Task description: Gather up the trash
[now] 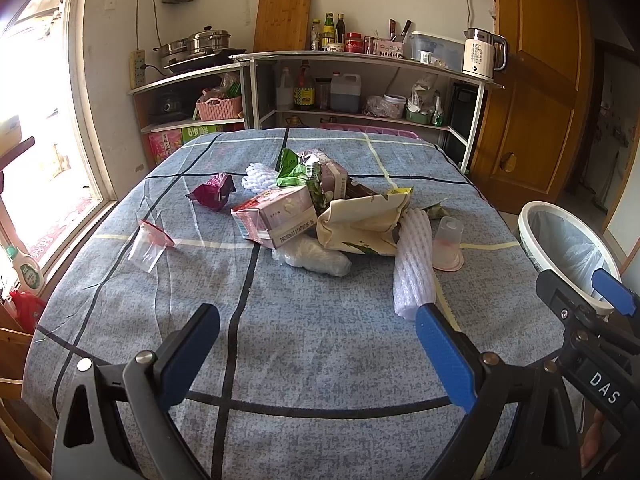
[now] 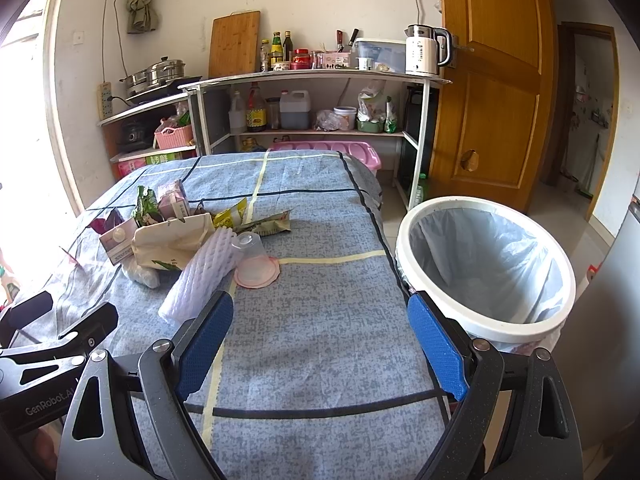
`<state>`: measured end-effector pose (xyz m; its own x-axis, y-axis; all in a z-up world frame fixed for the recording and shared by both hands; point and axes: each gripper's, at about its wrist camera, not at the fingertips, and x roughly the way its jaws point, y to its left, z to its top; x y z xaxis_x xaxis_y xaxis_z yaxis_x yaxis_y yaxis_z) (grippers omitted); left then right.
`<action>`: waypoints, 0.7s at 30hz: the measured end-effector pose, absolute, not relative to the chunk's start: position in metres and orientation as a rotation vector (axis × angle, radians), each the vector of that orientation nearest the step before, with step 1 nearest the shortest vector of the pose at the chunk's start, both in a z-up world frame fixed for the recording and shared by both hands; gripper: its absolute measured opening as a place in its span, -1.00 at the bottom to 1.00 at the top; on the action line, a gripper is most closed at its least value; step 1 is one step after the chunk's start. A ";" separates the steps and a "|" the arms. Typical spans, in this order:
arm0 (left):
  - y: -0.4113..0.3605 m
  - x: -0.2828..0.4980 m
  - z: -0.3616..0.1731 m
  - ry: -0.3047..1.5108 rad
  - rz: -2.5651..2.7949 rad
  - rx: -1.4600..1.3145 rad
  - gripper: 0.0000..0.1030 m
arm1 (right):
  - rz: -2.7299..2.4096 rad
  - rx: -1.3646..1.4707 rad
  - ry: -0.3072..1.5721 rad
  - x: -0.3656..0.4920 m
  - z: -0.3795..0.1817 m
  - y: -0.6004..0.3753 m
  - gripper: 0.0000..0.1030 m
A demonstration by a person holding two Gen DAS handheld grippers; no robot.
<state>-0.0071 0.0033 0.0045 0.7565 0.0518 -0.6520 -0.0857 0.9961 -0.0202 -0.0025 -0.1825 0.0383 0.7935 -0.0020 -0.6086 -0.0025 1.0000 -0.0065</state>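
A pile of trash lies mid-table: a pink carton (image 1: 276, 216), a cream paper bag (image 1: 362, 222), a green wrapper (image 1: 292, 168), a maroon wrapper (image 1: 214, 191), a white foam sleeve (image 1: 414, 264) and an upturned clear cup (image 1: 448, 244). A second clear cup (image 1: 150, 246) lies apart at the left. The white bin (image 2: 486, 268) with a plastic liner stands off the table's right edge. My left gripper (image 1: 318, 346) is open and empty above the near cloth. My right gripper (image 2: 320, 340) is open and empty, with the foam sleeve (image 2: 200, 276) ahead on its left and the bin on its right.
The table has a blue checked cloth (image 2: 320, 280). Shelves (image 1: 360, 80) with bottles, pots and a kettle stand behind it. A wooden door (image 2: 492, 80) is at the back right. A bright window (image 1: 36, 120) is at the left. A pink tub (image 2: 332, 148) sits beyond the table.
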 end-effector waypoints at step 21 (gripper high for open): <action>0.009 -0.004 0.002 0.720 0.077 -0.063 0.93 | 0.000 -0.018 0.663 -0.001 0.036 -0.179 0.74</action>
